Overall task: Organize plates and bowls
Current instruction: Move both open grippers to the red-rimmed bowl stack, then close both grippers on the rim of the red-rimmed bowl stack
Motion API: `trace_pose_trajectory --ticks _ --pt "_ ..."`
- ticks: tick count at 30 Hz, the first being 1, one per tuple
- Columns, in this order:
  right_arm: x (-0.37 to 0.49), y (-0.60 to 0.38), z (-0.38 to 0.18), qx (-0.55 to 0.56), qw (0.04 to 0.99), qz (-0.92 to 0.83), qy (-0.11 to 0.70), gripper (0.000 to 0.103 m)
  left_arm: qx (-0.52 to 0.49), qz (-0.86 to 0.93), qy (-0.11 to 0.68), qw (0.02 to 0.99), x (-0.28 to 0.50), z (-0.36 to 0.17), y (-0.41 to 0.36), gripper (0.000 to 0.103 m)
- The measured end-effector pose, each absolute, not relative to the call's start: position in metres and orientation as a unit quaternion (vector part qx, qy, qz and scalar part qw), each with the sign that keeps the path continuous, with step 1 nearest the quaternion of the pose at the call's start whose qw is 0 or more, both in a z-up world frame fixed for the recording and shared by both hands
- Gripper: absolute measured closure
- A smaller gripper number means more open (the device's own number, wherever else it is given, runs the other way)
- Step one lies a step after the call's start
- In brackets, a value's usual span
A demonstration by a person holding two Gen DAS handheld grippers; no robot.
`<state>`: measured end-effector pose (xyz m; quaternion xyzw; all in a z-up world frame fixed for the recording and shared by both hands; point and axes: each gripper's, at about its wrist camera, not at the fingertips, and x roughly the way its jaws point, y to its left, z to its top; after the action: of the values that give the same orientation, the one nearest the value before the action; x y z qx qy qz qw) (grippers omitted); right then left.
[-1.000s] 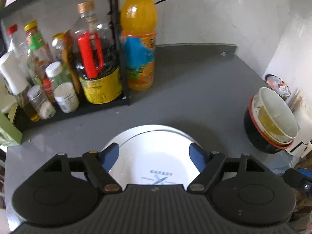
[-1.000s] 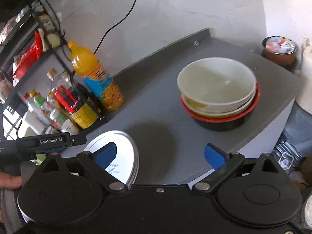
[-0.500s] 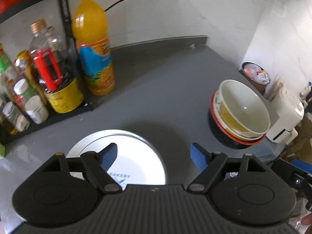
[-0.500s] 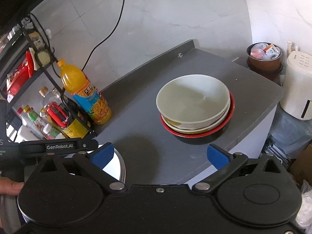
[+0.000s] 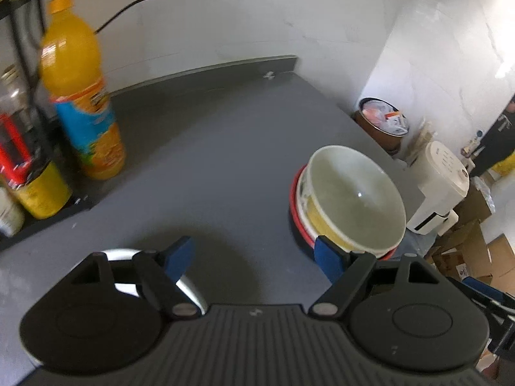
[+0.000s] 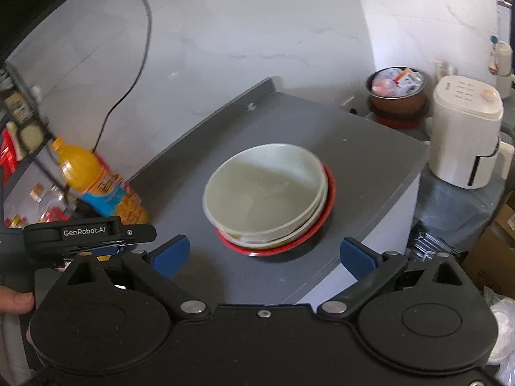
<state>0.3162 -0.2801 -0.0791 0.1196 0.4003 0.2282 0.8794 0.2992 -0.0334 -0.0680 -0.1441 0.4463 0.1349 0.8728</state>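
A stack of bowls (image 5: 351, 199) stands near the right edge of the grey counter (image 5: 209, 167): a pale bowl on top, a yellowish one under it, a red-rimmed dark one at the bottom. The same stack of bowls (image 6: 267, 193) sits ahead of my right gripper (image 6: 264, 255), which is open and empty above the counter's front. My left gripper (image 5: 254, 254) is also open and empty, left of the stack. A white plate (image 5: 190, 286) lies on the counter, mostly hidden under the left gripper's body. The left gripper's housing (image 6: 87, 233) shows at the left of the right wrist view.
An orange juice bottle (image 5: 80, 103) and a rack of jars and bottles (image 5: 19, 167) stand at the back left. Beyond the counter's right edge are a brown pot (image 6: 397, 99) full of packets and a white appliance (image 6: 466, 132). A black cable (image 6: 128, 74) hangs down the wall.
Both grippers have pulled back and swung right. The plate has slid from the centre of the left view to its lower left, and the bowl stack is now centred for the right gripper.
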Motion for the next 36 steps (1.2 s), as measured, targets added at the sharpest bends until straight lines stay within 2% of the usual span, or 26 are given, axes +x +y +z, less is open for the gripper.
trace_pose_trajectory --ticks 8,14,28,31,33,36 --pt "0.345 -0.289 -0.089 0.144 0.881 0.194 0.406 0.004 -0.113 0.097 0.457 0.877 0.351 -0.074 -0.044 0.022" --pt "0.373 -0.293 -0.1 0.162 0.877 0.174 0.418 0.009 -0.106 0.071 0.461 0.878 0.388 -0.08 -0.059 0.022" --pt "0.425 -0.294 -0.146 0.199 0.845 0.16 0.469 0.015 -0.122 0.047 0.505 0.853 0.451 -0.127 -0.056 0.026" --pt "0.431 -0.29 -0.153 0.198 0.84 0.162 0.479 0.015 -0.139 0.047 0.514 0.846 0.455 -0.137 -0.046 0.034" --pt "0.435 -0.287 -0.157 0.199 0.836 0.166 0.483 0.018 -0.147 0.04 0.52 0.841 0.456 -0.144 -0.041 0.048" --pt "0.44 -0.284 -0.164 0.21 0.828 0.17 0.491 0.021 -0.165 0.034 0.53 0.831 0.46 -0.153 -0.034 0.062"
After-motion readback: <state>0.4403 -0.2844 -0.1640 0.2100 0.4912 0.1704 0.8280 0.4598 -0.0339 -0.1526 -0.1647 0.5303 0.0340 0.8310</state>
